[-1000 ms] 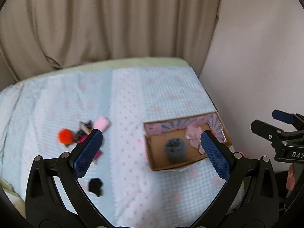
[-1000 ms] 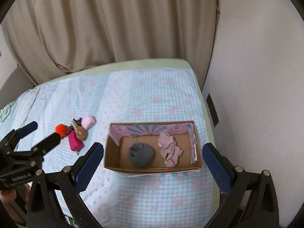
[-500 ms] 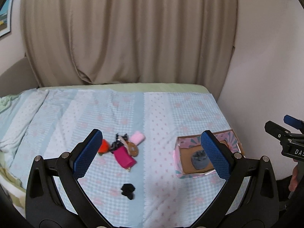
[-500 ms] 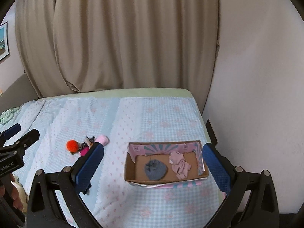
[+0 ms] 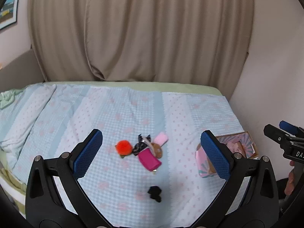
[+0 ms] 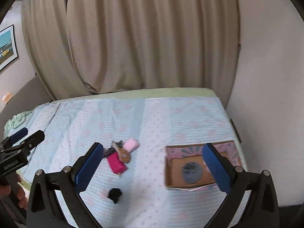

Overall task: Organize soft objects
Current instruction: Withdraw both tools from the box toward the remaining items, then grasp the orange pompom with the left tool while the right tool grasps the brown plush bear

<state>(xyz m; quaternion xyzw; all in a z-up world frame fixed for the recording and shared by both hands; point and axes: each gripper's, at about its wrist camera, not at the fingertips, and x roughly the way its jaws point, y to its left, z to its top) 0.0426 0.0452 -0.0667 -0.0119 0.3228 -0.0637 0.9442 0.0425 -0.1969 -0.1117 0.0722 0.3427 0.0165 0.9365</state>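
A pile of small soft things lies mid-bed: an orange pompom (image 5: 123, 147), a magenta pouch (image 5: 149, 160) (image 6: 116, 163), a pale pink roll (image 5: 161, 138) (image 6: 131, 144), a brown piece (image 6: 124, 154) and a dark scrap (image 5: 140, 146). A black item (image 5: 155, 191) (image 6: 114, 194) lies nearer, apart. A cardboard box (image 6: 204, 184) (image 5: 203, 168) at the bed's right edge holds a grey ball (image 6: 191, 172) and a pink cloth (image 5: 234, 145). My left gripper (image 5: 152, 156) is open, above the pile. My right gripper (image 6: 153, 168) is open, between pile and box. Both are empty.
The bed has a light blue dotted cover (image 5: 114, 114) with a green sheet edge at the back. A beige curtain (image 5: 142, 34) hangs behind it. A white wall (image 6: 266, 95) runs along the bed's right side. A framed picture (image 6: 6, 47) hangs at the left.
Both grippers have pulled back and turned left. The pile has come to the middle of both views and the box has slid right. Both stay open.
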